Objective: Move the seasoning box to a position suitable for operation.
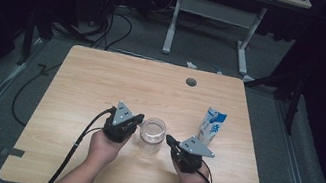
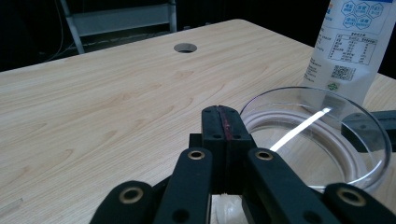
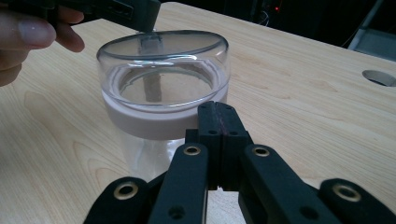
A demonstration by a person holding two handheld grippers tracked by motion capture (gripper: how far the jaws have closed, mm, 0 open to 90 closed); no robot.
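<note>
Clear round glass jar (image 1: 151,135), smooth wood-grain table (image 1: 101,85), blue-white carton (image 1: 211,126)

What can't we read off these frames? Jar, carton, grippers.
- Clear glass jar with a transparent lid: anything inside; the high view is too small, glare and the frosted band mask it in the right gripper view.
- White and blue carton: top cut off by the left gripper view's edge; print too small in the high view.
- Left gripper: rim contact unclear.
- Right gripper: shut; gap to the jar unclear.
</note>
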